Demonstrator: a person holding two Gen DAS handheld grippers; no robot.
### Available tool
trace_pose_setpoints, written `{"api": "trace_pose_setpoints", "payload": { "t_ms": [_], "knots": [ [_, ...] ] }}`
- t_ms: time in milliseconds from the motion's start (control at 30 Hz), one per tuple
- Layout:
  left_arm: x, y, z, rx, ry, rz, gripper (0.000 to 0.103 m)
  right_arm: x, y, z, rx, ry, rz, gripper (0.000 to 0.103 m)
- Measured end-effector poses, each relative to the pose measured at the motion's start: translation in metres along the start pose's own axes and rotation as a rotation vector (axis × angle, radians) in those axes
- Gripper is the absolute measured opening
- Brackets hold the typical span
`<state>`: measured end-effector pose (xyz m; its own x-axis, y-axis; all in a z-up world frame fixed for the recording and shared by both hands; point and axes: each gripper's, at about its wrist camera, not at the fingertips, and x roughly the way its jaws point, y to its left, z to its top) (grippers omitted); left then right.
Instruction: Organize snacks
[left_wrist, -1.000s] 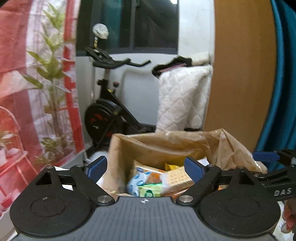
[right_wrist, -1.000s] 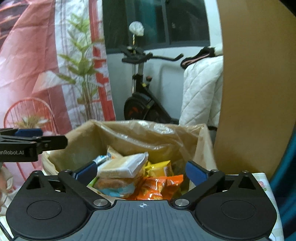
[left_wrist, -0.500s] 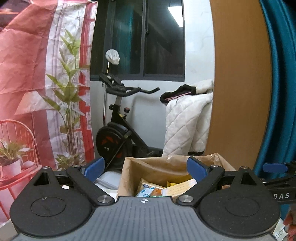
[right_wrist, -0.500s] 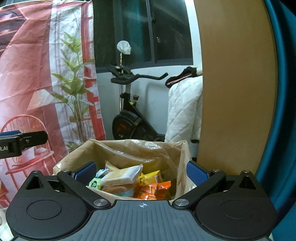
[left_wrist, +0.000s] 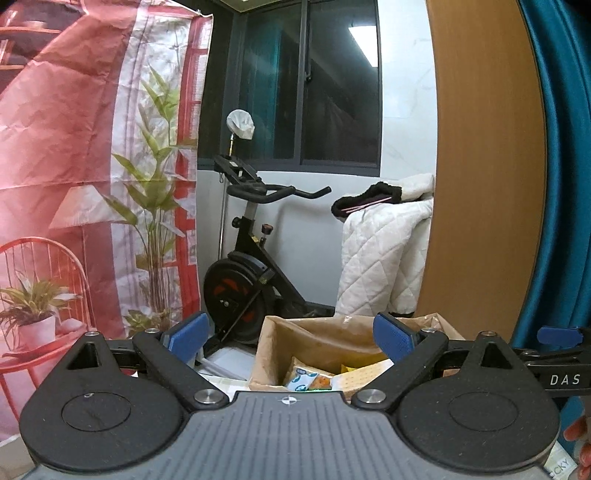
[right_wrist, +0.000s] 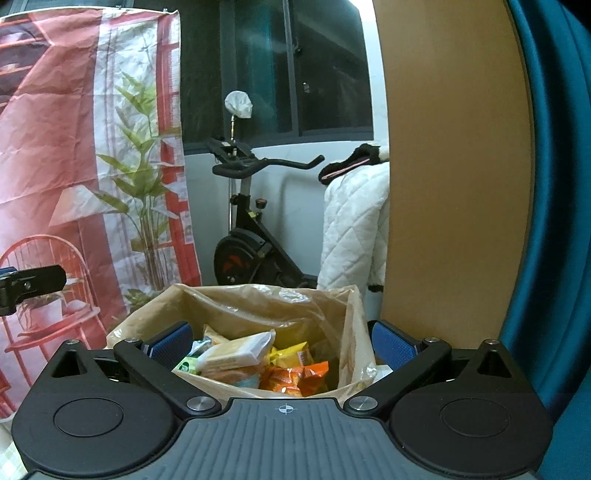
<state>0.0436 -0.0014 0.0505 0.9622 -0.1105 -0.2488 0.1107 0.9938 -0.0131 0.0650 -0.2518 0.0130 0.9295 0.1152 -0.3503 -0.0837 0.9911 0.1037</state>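
Above the brown bag (right_wrist: 258, 310), we're holding the left gripper (left_wrist: 288, 338) and right gripper (right_wrist: 280, 343) both spread wide and gripping nothing, while the snacks (right_wrist: 255, 363) are sitting inside the bag, in front of the exercise bike (right_wrist: 251, 236).

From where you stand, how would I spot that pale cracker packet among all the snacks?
Find the brown paper bag standing open in front of the exercise bike. Look inside, at the top of the heap of snacks. The cracker packet is the pale cream, see-through one lying on top, left of the yellow packet and orange packet.
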Motion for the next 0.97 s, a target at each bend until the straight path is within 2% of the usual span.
{"api": "trace_pose_setpoints", "payload": {
  "t_ms": [967],
  "knots": [
    [-0.0046, 0.0001, -0.0014, -0.014, 0.026, -0.011, 0.096, 0.0012, -0.0048, -0.0003, -0.008, 0.002, 0.008, 0.102]
  ]
}}
